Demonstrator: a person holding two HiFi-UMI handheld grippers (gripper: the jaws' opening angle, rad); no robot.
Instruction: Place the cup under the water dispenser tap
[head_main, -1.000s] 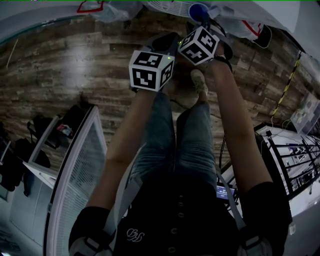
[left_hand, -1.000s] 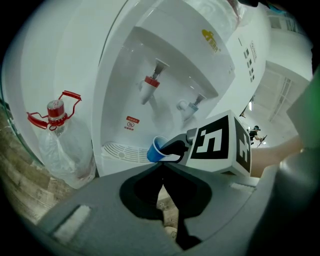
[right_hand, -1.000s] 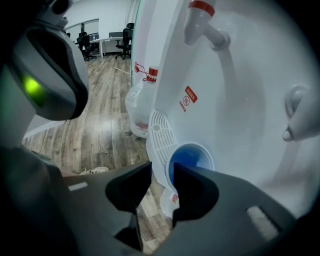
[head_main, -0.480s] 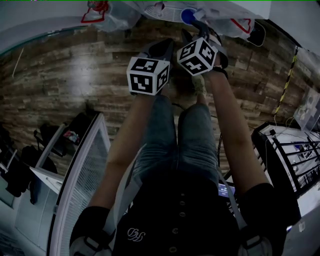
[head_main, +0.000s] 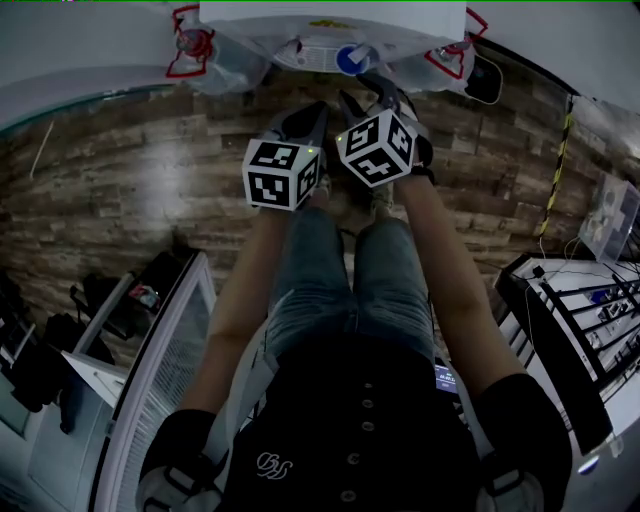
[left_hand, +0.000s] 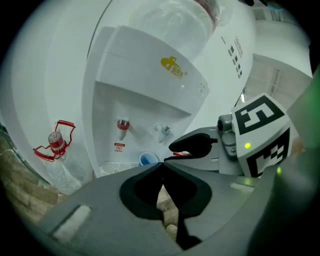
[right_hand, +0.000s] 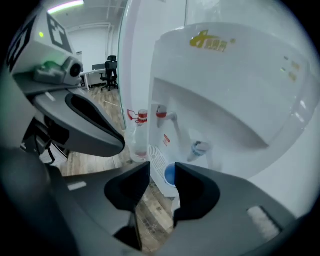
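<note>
A blue cup (head_main: 347, 60) stands on the white water dispenser's drip tray (left_hand: 112, 167), below the blue tap (left_hand: 163, 132). In the left gripper view the cup (left_hand: 146, 159) sits right of the red tap (left_hand: 122, 125). My right gripper (right_hand: 162, 170) is open and empty. The cup (right_hand: 169, 174) shows through the gap beyond its jaws. In the head view the right gripper (head_main: 372, 88) hangs just in front of the cup. My left gripper (left_hand: 162, 164) is shut on nothing, its tips meeting, and it hangs beside the right one (head_main: 312, 108).
A red-capped bottle in a red holder (left_hand: 56, 141) with a clear plastic bag hangs left of the dispenser (head_main: 330, 25). Wooden floor (head_main: 130, 150) lies below. A white glass partition (head_main: 165, 330) stands at lower left and a black rack (head_main: 580, 320) at the right.
Both grippers have risen. The right gripper's fingers have drawn back from the blue cup. More of the dispenser has come into the head view.
</note>
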